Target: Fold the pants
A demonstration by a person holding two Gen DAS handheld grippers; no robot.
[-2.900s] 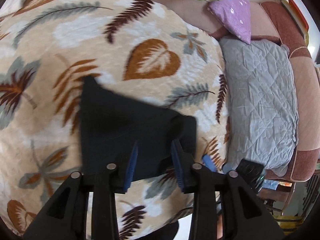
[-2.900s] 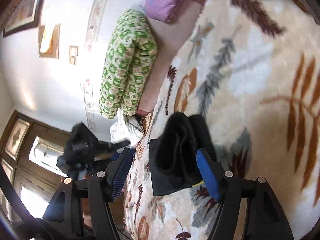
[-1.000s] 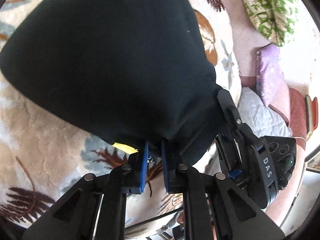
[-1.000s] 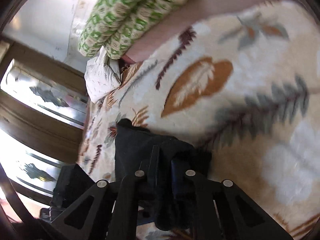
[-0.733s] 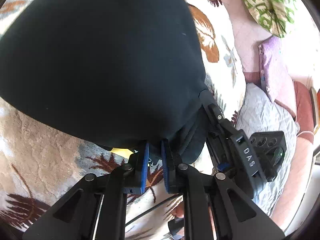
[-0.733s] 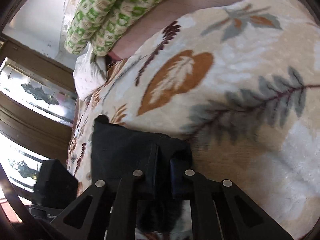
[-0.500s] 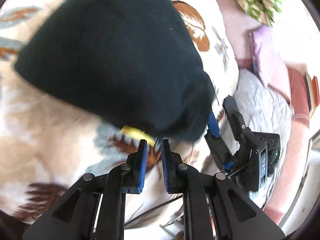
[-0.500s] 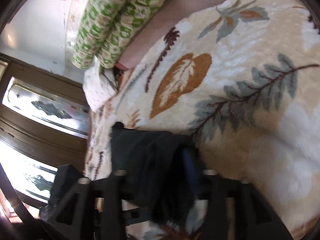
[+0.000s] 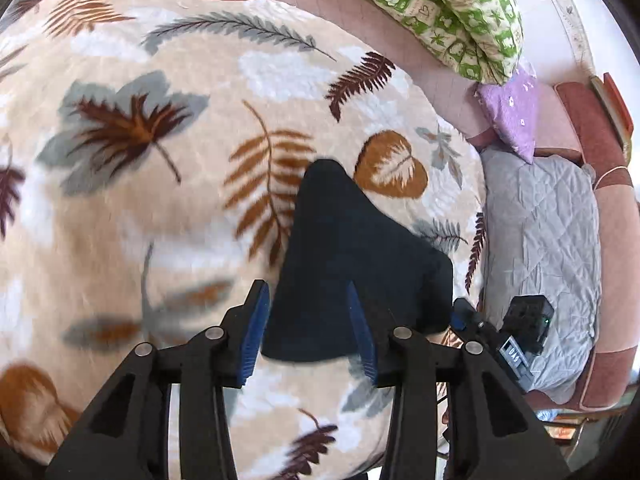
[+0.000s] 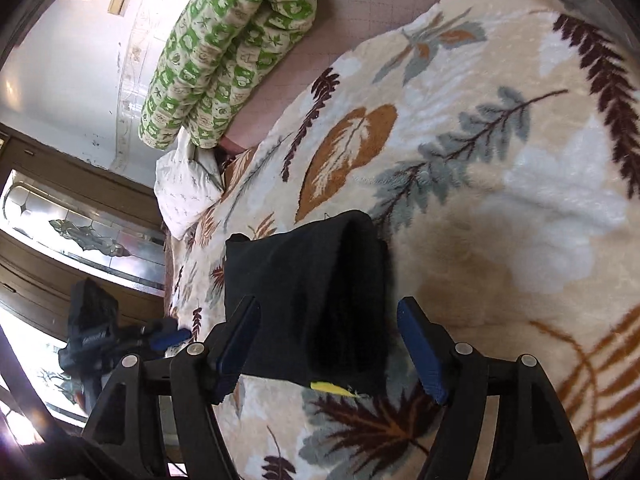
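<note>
Nearest the left wrist camera, the left gripper (image 9: 310, 330) has just been opening and its blue pads (image 9: 253, 336) now stand apart with nothing pressed between them, the near edge of the black pants (image 9: 348, 264) showing in the gap, lower down on the bed cover. The pants lie folded into a compact dark bundle on the leaf-patterned blanket (image 9: 160, 200), narrowing to a rounded point on the far side. From the right wrist camera, the right gripper (image 10: 328, 344) has likewise just been opening; its jaws stand wide on either side of the bundle (image 10: 316, 296) without pressing on it, and a small yellow tag (image 10: 330, 389) peeks out from under the near edge of the cloth. The right gripper's body also shows at the bundle's right-hand corner in the left view. Farther off, a grey quilted pad (image 9: 540, 240) lies beside the blanket, with a purple pillow (image 9: 512, 112) past it, and a green-and-cream patterned quilt (image 10: 228, 52) is rolled up along the pink sheet by the wall
</note>
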